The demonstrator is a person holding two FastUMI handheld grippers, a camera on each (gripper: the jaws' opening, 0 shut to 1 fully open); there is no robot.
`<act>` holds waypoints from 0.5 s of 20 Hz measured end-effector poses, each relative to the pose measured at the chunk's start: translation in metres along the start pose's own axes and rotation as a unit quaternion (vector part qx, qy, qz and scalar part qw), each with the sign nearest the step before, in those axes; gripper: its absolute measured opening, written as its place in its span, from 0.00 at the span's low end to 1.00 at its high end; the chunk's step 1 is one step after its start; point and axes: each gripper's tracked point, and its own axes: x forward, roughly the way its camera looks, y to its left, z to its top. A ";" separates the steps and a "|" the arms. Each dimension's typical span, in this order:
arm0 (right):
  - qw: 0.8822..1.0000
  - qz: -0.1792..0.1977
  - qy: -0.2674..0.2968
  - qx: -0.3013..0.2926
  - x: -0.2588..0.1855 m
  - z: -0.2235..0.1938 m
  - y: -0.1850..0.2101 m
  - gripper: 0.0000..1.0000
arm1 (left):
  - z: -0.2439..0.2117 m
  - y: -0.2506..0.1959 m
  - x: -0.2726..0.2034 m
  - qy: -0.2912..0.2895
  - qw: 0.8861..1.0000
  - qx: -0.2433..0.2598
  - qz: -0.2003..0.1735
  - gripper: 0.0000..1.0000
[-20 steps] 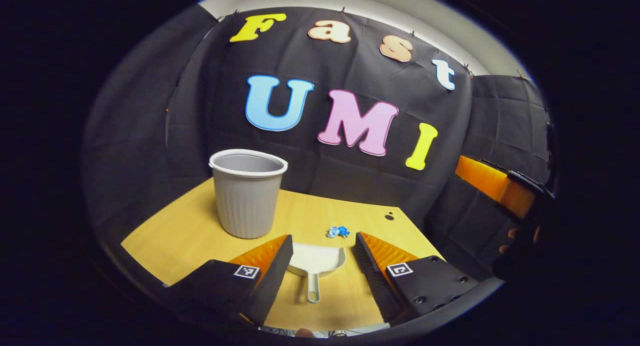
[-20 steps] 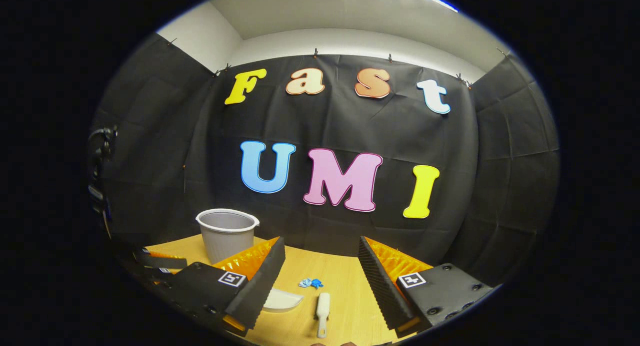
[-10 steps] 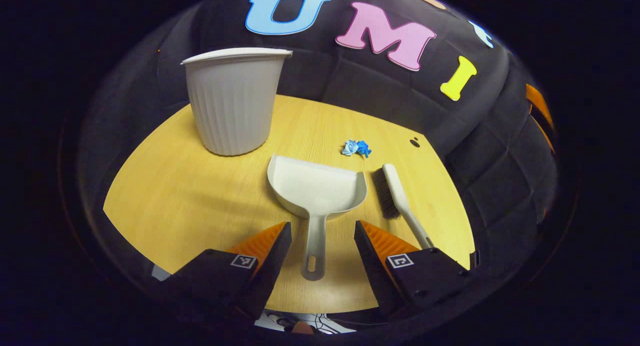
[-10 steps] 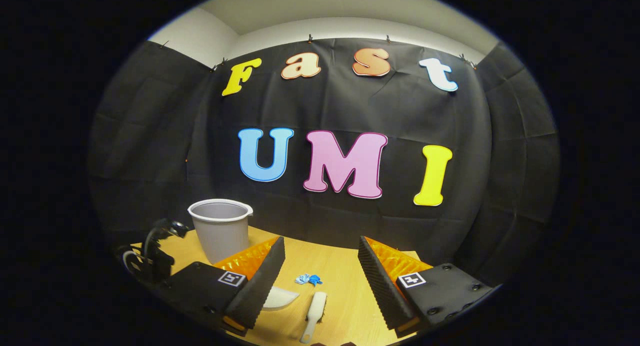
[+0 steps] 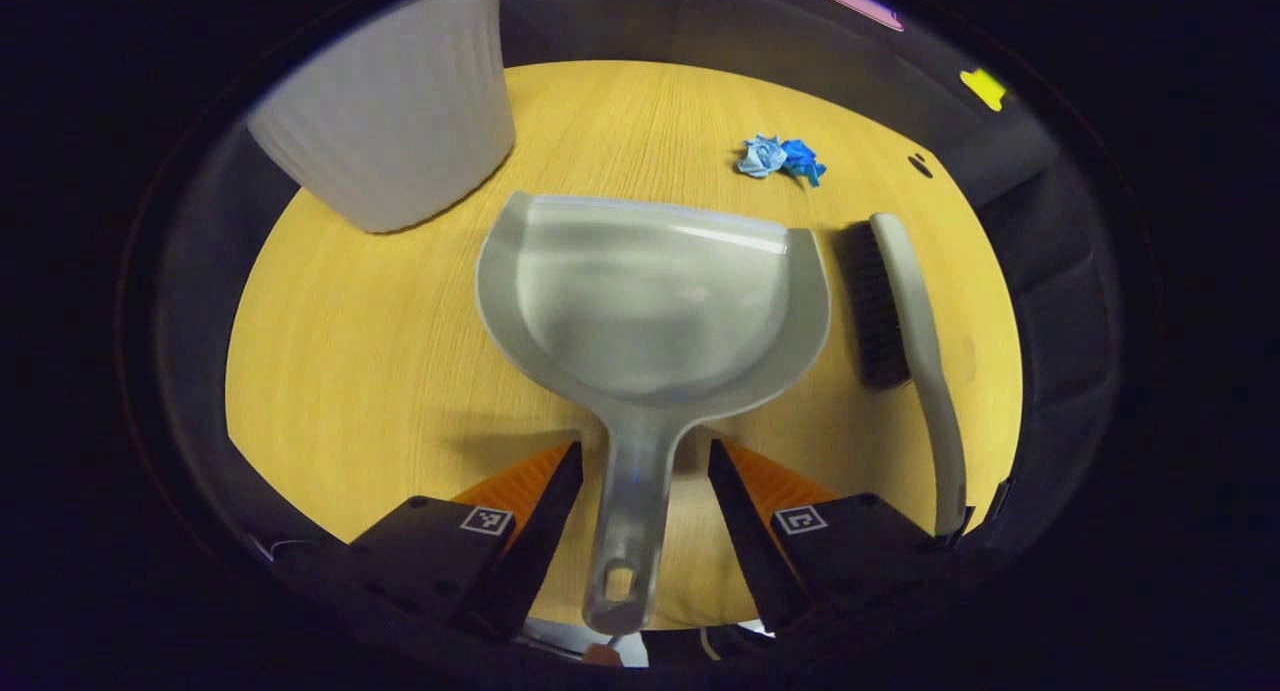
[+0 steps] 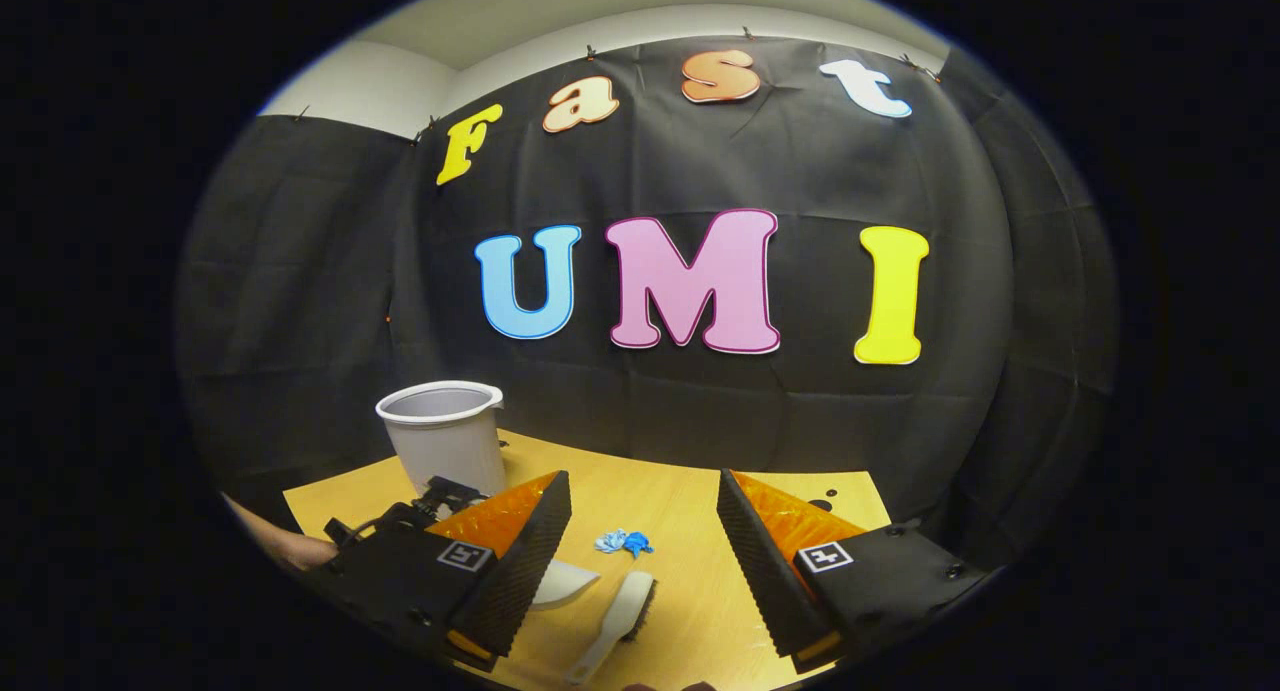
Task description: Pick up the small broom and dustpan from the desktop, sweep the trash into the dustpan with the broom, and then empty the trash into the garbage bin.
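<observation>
A pale grey dustpan lies flat on the wooden desktop, its handle pointing back toward me. My left gripper is open, one finger on each side of that handle without touching it. Right of the pan lies the small broom, bristles facing the pan. A crumpled blue scrap of trash sits beyond the pan. In the right gripper view my right gripper hangs open above the desk, with the broom, the trash and the dustpan's edge below it.
A ribbed grey garbage bin stands at the desk's far left; in the right gripper view the bin is behind my left finger. A hand holding the other gripper shows at lower left. A dark hole marks the desk's far right.
My left gripper dropped and tilted down toward the desk, closing in until the dustpan handle lies between its open fingers. My right gripper drifted slightly forward and stays open above the broom.
</observation>
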 end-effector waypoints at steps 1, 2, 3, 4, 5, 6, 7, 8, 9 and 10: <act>1.000 0.004 0.004 0.004 -0.001 -0.005 -0.003 0.92 | 0.001 0.000 0.005 0.014 1.000 0.007 0.006 0.76; 1.000 0.007 0.011 0.005 -0.001 -0.010 -0.005 0.92 | 0.001 -0.002 0.008 0.031 0.999 0.012 0.009 0.77; 1.000 0.018 0.023 0.008 -0.003 -0.016 -0.003 0.95 | 0.000 -0.003 0.011 0.048 0.999 0.020 0.011 0.75; 0.999 0.034 0.029 0.015 -0.007 -0.018 0.005 0.92 | 0.001 -0.003 0.013 0.056 0.998 0.028 0.017 0.76; 0.998 0.050 0.033 0.021 -0.013 -0.017 0.012 0.95 | 0.004 -0.005 0.014 0.063 0.998 0.028 0.014 0.75; 0.997 0.061 0.033 0.020 -0.018 -0.016 0.017 0.95 | 0.007 -0.002 0.014 0.067 0.997 0.025 0.022 0.73; 0.997 0.068 0.036 0.015 -0.023 -0.017 0.020 0.95 | 0.013 0.000 0.014 0.066 0.997 0.021 0.026 0.72; 0.997 0.074 0.036 0.009 -0.026 -0.019 0.024 0.95 | 0.018 0.003 0.017 0.068 0.997 0.015 0.031 0.58; 0.996 0.079 0.037 0.001 -0.028 -0.023 0.027 0.95 | 0.017 0.001 0.015 0.078 0.997 0.013 0.026 0.51; 0.996 0.083 0.042 -0.006 -0.028 -0.027 0.030 0.95 | 0.018 -0.001 0.014 0.081 0.996 0.013 0.017 0.50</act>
